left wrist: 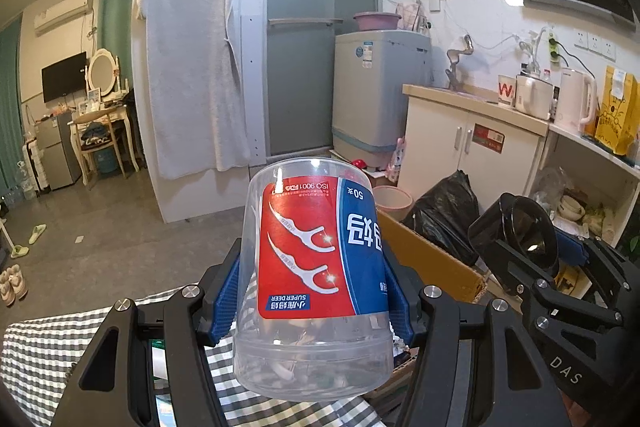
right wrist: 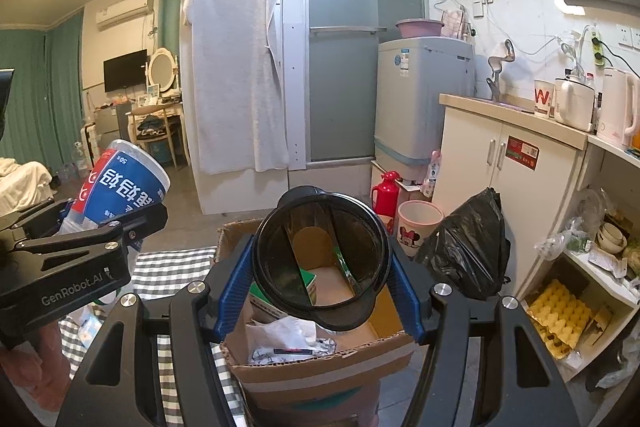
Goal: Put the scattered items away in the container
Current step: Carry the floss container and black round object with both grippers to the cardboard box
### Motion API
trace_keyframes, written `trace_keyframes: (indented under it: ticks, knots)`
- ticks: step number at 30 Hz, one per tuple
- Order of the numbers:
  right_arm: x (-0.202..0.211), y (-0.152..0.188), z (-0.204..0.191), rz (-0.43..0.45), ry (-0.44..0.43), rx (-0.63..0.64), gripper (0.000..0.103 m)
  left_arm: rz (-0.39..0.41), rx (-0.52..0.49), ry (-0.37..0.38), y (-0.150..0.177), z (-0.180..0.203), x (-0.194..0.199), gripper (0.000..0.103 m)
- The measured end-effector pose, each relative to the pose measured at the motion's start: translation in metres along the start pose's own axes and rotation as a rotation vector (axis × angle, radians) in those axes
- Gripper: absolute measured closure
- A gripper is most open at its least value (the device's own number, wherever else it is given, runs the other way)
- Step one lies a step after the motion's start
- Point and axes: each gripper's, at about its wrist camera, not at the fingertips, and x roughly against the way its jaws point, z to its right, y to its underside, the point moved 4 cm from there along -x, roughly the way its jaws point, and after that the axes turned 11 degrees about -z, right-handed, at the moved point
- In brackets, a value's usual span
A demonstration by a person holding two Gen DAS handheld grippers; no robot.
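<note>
My left gripper point(left wrist: 314, 291) is shut on a clear floss-pick jar point(left wrist: 316, 267) with a red and blue label, held upside down above the checked cloth point(left wrist: 36, 355). The jar also shows at the left of the right wrist view point(right wrist: 120, 183). My right gripper point(right wrist: 320, 283) is shut on a dark translucent lid point(right wrist: 322, 255) with a centre divider, held over the open cardboard box point(right wrist: 320, 367). The lid and right gripper show in the left wrist view point(left wrist: 524, 231). The box holds crumpled paper, foil and a green packet.
A black rubbish bag point(right wrist: 464, 251), a pink bin point(right wrist: 418, 223) and a red flask point(right wrist: 386, 193) stand on the floor beyond the box. White cabinets point(right wrist: 504, 187) and open shelves point(right wrist: 580, 287) are on the right. The box edge shows in the left wrist view point(left wrist: 432, 259).
</note>
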Motion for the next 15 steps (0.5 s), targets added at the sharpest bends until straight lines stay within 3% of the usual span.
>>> trace_keyframes:
  ticks: [15]
  knots:
    - [-0.058,0.005,0.013,-0.115,-0.002,0.012,0.041,-0.101,0.000,0.039,-0.003,0.012,-0.047,0.040]
